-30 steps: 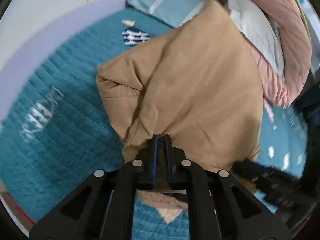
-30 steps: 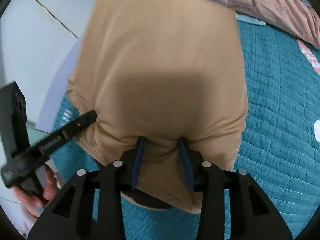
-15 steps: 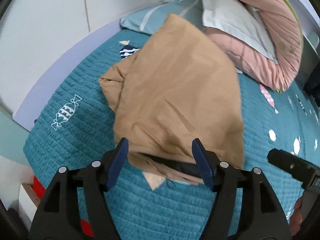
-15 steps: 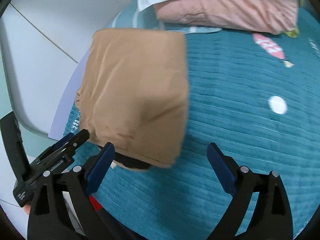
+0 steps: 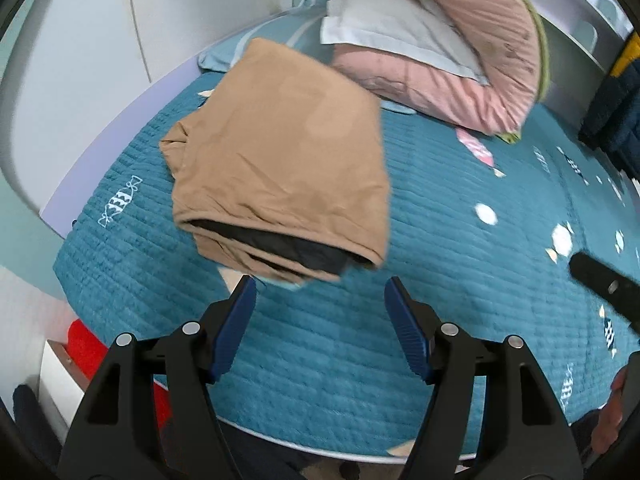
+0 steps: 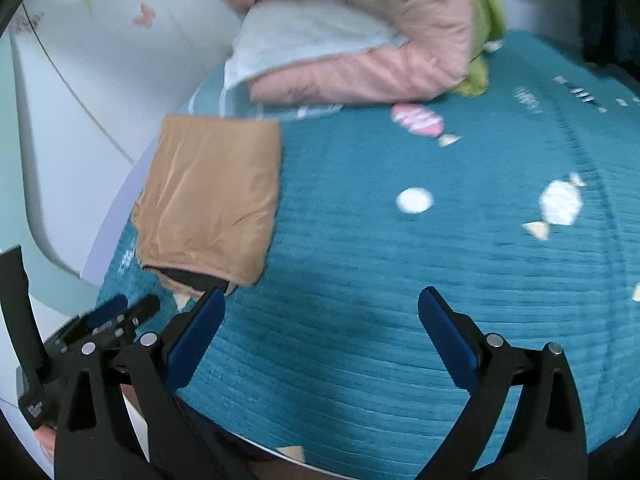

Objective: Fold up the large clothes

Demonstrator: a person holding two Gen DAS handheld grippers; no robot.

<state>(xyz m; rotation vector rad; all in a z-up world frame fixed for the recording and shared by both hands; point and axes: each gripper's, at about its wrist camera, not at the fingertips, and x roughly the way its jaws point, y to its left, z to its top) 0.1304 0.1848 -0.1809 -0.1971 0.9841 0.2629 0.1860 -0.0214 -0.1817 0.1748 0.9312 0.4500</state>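
My fingers on the left gripper (image 5: 320, 300) and right gripper (image 6: 320, 312) stand apart and empty, the folded tan garment (image 5: 280, 160) lying ahead on the teal bedspread (image 5: 440, 280), long axis running away, nearer my left hand.

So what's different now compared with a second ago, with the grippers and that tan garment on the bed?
Both grippers let go: the left gripper and right gripper were pinching the near edge of the tan garment, and now stand open and pulled back with nothing between their fingers. The garment lies folded on the teal bedspread. The pink quilt stayed as it was.
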